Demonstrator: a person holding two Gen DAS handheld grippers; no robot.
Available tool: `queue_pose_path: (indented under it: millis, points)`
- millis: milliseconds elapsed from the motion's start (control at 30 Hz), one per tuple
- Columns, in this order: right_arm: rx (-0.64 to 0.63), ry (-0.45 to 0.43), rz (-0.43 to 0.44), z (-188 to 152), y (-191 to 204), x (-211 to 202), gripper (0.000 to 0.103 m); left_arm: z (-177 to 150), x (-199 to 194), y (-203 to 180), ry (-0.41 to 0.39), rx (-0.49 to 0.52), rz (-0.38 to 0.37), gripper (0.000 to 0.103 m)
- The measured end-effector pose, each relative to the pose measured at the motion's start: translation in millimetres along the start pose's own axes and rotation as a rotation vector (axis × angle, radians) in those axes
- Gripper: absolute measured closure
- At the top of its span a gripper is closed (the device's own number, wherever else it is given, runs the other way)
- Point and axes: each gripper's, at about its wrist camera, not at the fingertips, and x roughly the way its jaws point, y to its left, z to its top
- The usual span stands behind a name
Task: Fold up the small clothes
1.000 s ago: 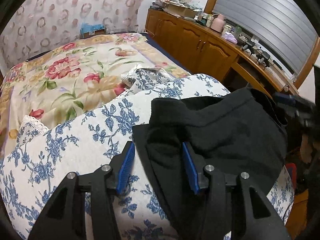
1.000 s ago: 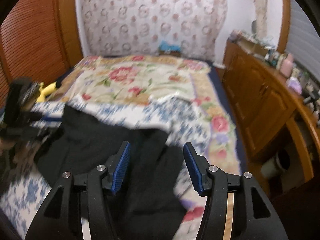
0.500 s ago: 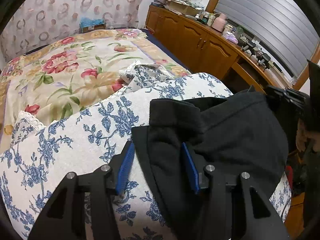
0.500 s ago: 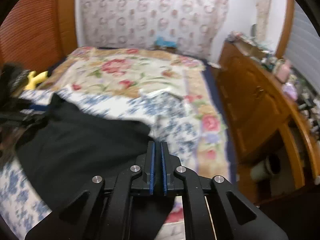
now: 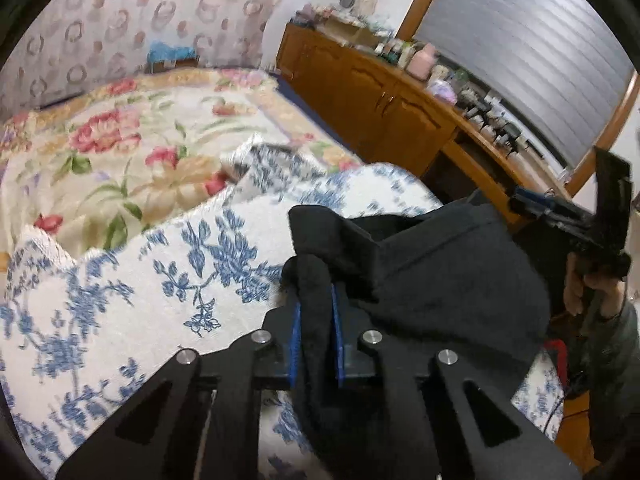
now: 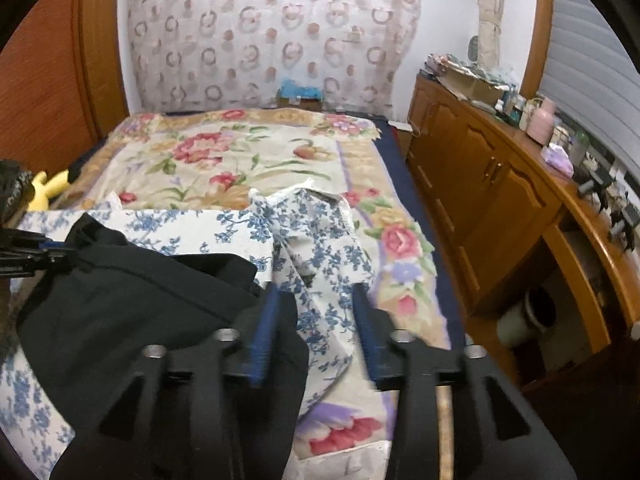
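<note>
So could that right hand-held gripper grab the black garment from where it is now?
Probably yes. The right hand-held gripper is open, and the black garment lies right by its left finger with nothing between them. The left hand-held gripper already pinches another edge, so a small sideways shift should do.

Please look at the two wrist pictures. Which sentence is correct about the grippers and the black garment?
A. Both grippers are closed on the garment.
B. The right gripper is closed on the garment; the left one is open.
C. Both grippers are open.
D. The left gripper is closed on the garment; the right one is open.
D: the left gripper pinches a fold of the black garment between its blue pads, while the right gripper has its fingers spread apart.
</note>
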Motion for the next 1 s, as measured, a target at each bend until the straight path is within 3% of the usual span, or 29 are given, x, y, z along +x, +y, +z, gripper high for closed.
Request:
queue_pose_path:
  millis: [133,267,567,1000]
  points:
    - [0.023,-0.025,0.06,-2,8,-13,0.035,2,-44,-3,-0.088,-0.001,-0.024,0.093]
    - [0.01,-0.037,0.142,-2,29,-21,0.026,-2,-78,8,-0.129,0.005,0.033,0.093]
    - [-0.048,0.024,0.267,4,93,13,0.023,-25,-97,73,-0.112,-0.076,0.174,0.092]
    - [0.03,0.183,0.336,5,115,72,0.022,-43,-69,78,-0.059,-0.055,0.224,0.092]
